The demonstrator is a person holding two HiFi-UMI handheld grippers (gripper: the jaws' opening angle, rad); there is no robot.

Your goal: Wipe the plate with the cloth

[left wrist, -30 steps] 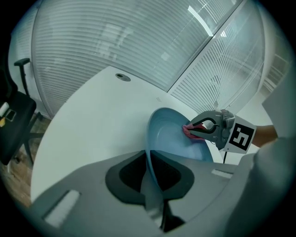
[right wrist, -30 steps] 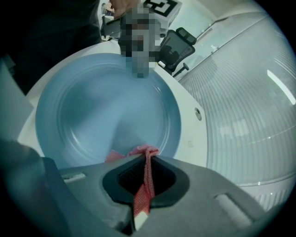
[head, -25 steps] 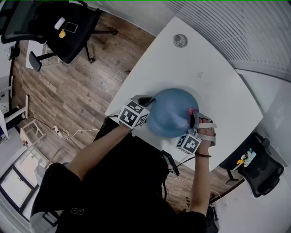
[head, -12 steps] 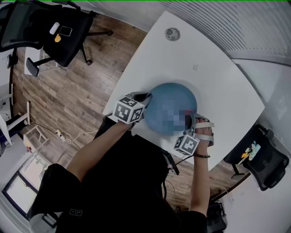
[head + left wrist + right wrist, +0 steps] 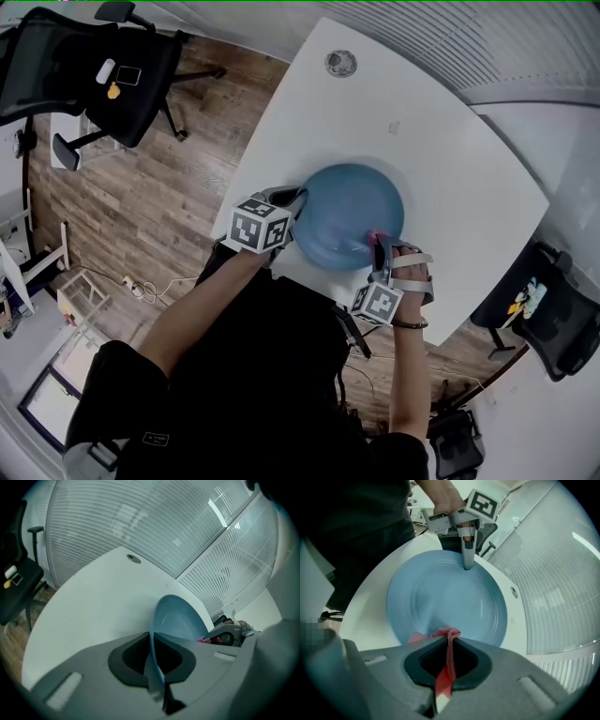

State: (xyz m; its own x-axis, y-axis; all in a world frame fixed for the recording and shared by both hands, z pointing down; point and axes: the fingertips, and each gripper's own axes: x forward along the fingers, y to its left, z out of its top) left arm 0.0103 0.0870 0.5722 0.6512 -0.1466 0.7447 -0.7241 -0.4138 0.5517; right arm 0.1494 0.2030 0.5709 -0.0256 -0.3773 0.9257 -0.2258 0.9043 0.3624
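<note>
— Where is the plate?
— It is on the white table, close to the edge where the person stands. It is round and blue.

— And the cloth?
— It is pink and red, and it is bunched up. It touches the inside of the plate, low down by the rim on the person's right side.

— What holds the cloth?
— The right gripper does. Its two jaws are squeezed together on the cloth, so a thin strip of it runs between them. The gripper points down at the plate.

— What does the left gripper do?
— It pinches the rim of the plate on the left side. Its jaws are almost all the way closed, with only the thin blue edge between them.

— Do the two grippers touch?
— No. They are on opposite sides of the plate.

— What else is on the table?
— A small round cap is set in the top, far from the plate.

— And past the table?
— There is a brown wood floor. A black office chair stands on it, well apart from the table, with a phone lying on its seat.
</note>
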